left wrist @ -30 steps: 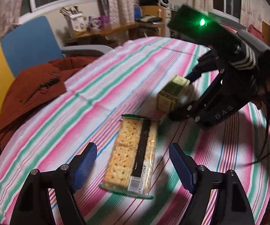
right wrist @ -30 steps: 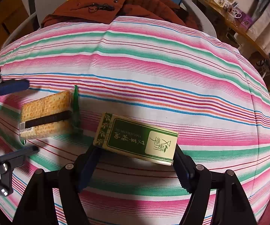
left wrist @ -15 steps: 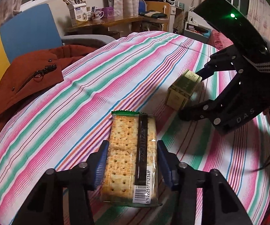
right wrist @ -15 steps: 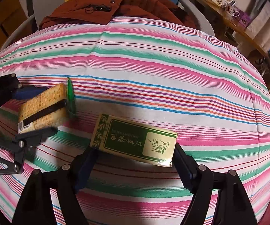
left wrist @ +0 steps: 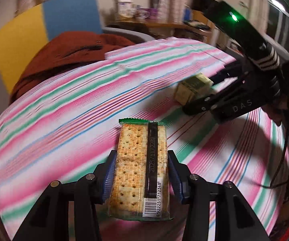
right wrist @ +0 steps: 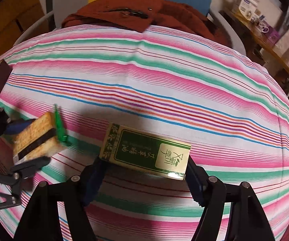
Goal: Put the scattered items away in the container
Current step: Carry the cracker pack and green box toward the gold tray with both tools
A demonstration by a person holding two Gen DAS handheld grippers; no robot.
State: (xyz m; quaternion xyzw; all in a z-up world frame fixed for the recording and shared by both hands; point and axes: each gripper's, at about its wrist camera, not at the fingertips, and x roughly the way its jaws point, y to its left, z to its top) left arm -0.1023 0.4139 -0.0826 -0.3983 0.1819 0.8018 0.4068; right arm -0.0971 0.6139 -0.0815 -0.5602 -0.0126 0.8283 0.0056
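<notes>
I have the cracker packet [left wrist: 141,168] clamped in my left gripper [left wrist: 142,177]: both blue pads [left wrist: 110,177] press against its long sides, with the barcode end nearest my camera and the green sealed edge pointing away over the cloth. From the right wrist view the same packet [right wrist: 37,140] sits at the left, pinched between the left gripper's fingers, and it looks raised off the striped cloth, though I cannot be sure of that from the shadow alone.

The green tea box [right wrist: 146,154] sits crosswise in my right gripper [right wrist: 142,177], label side up, its short ends meeting the blue pads [right wrist: 194,180] on either side, so the gripper is closed on it. Its near edge is low in the view, just ahead of the fingers. In the left wrist view the tea box [left wrist: 193,90] appears far right, held at the tip of the black right gripper [left wrist: 208,98], well apart from the cracker packet.

Under both runs the striped tablecloth [right wrist: 164,76] in pink, green and white, covering the desk. At its far edge a rust-red jacket [right wrist: 128,8] lies draped over a chair with a blue and yellow back [left wrist: 44,26]. Further right, a wooden shelf [right wrist: 272,50] carries boxes and mugs, too blurred to name.
</notes>
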